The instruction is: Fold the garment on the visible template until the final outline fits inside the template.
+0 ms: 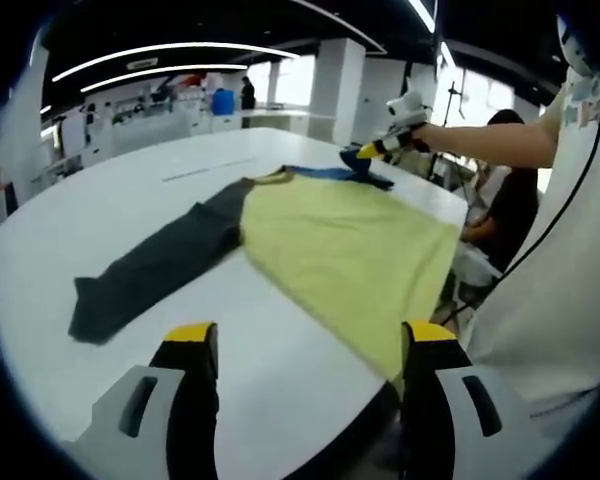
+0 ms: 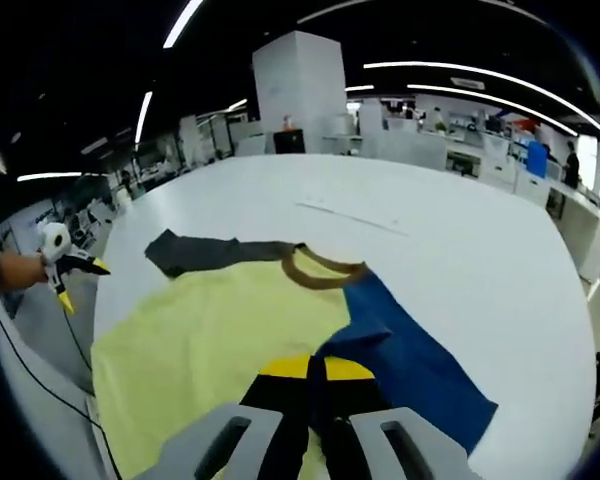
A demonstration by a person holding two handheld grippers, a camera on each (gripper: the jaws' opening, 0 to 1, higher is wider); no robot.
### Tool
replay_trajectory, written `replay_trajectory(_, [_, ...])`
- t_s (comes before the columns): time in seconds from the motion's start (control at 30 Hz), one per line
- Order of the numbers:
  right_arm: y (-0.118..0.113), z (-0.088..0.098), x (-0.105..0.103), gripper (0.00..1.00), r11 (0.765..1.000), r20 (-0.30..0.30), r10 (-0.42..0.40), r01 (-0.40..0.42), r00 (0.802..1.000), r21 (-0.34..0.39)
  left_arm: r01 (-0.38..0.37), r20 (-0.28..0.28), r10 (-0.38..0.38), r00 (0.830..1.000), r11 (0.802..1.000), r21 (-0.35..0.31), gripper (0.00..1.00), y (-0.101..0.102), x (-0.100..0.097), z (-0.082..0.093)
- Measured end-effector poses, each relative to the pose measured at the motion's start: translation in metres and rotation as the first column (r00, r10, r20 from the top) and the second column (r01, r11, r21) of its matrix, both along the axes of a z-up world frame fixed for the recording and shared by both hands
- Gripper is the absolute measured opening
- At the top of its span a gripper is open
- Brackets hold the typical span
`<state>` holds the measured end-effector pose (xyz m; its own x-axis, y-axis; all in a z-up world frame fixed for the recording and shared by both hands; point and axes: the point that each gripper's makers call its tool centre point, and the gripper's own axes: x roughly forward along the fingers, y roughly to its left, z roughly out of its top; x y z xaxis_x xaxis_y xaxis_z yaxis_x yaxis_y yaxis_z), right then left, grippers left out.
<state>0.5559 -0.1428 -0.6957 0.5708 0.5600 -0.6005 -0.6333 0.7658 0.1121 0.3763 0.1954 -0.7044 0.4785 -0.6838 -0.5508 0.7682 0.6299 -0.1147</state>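
Observation:
A T-shirt lies flat on the white table [image 1: 280,370]: yellow body [image 1: 350,250], dark grey sleeve [image 1: 150,270], blue sleeve [image 1: 330,173] and brown collar [image 2: 315,270]. My left gripper [image 1: 310,340] hovers open above the near table edge, short of the yellow hem, with nothing between its jaws. It also shows at the table's left edge [image 2: 80,283]. My right gripper [image 2: 316,368] is shut where the blue sleeve [image 2: 410,360] meets the yellow body [image 2: 210,330]. In the left gripper view it [image 1: 365,153] pinches a raised bit of blue cloth at the shirt's far side.
A thin line [image 2: 350,218] is marked on the table beyond the shirt. A person in white [image 1: 560,290] stands at the table edge, another sits behind [image 1: 505,195]. A white pillar [image 2: 300,85] and desks stand farther back.

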Motion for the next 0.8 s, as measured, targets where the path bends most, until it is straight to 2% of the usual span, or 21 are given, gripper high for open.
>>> replay_trajectory(0.57, [0.056,0.002,0.01,0.0,0.995,-0.008,0.097,-0.097,0.995,0.011,-0.009,-0.005,0.009,1.0,1.0,-0.008,0.71,0.003,-0.001,-0.003])
replay_trajectory(0.8, [0.072,0.001,0.014,0.0,0.992,-0.014,0.127,-0.127,0.992,0.007,-0.009,-0.005,0.009,1.0,1.0,-0.007,0.71,0.004,-0.001,-0.004])
